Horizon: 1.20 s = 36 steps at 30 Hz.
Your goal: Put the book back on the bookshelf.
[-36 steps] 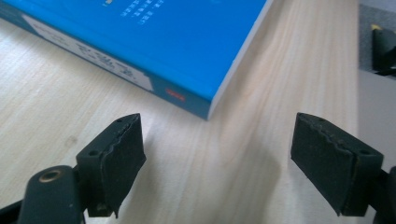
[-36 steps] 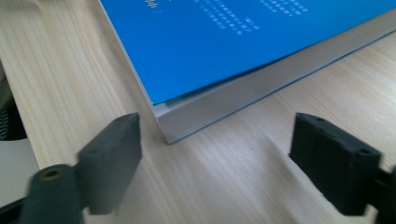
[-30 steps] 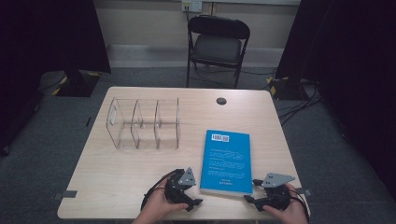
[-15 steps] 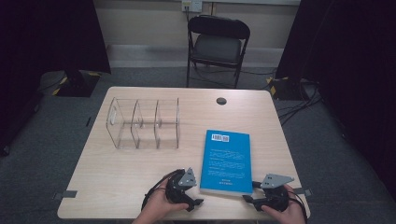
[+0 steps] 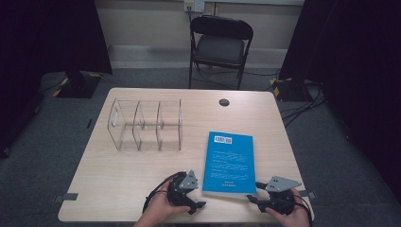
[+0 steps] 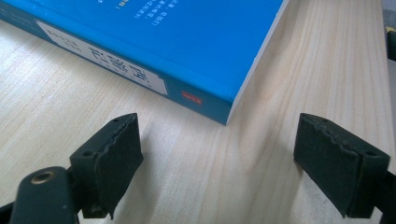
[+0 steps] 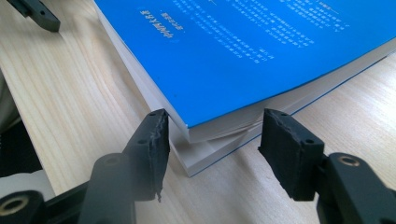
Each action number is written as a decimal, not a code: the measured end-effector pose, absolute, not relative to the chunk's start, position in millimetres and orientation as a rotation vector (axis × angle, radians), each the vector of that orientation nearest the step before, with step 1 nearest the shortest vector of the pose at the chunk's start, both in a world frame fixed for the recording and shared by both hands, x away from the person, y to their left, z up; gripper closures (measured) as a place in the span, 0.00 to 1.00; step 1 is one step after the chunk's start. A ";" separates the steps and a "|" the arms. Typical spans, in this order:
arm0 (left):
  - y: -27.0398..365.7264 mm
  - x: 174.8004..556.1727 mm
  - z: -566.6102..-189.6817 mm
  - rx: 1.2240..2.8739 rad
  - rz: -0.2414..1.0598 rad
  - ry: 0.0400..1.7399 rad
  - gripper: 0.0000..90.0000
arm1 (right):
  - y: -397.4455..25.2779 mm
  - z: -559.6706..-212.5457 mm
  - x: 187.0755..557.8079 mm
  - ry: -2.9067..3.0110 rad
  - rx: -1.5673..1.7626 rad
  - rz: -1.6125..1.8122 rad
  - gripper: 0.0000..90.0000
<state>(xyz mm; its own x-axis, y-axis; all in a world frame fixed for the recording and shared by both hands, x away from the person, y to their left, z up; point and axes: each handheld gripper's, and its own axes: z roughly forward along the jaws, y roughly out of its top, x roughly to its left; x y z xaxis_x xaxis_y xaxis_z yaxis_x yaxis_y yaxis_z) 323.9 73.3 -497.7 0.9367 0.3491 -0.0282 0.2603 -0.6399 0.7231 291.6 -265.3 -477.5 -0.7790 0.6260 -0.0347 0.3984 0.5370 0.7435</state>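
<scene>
1. The blue book (image 5: 229,163) lies flat, back cover up, toward the near right corner of the tabletop (image 5: 142,189), its near edge close to the tabletop's near edge. The clear three-bay organizer (image 5: 145,125) stands well apart, toward the far left.
2. The left gripper (image 5: 196,196) sits just beside the book's near left corner. In the left gripper view its jaws are spread wide, and the spine corner (image 6: 224,114) lies ahead of them, not between them.
3. The right gripper (image 7: 212,142) is at the near right corner. Its jaws are spread with the corner in the gap, the top cover slightly lifted off the page block; I cannot tell whether a pad touches it.
4. Against the picture of a second ago, the right gripper has edged slightly inward toward that corner, while the book and left gripper have stayed put.
5. My judgement: the grasp is being lined up, and closing on the corner comes next. Lifting has not begun.
</scene>
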 end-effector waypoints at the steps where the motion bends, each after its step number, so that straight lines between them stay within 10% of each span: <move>1: 73.5 324.0 -497.6 2.300 0.145 0.428 0.16 | -265.3 -477.7 291.6 2.480 0.849 1.088 0.47; 36: 72.4 321.2 -500.0 2.279 0.168 0.436 0.15 | -259.3 -476.5 292.6 2.323 0.842 1.032 0.36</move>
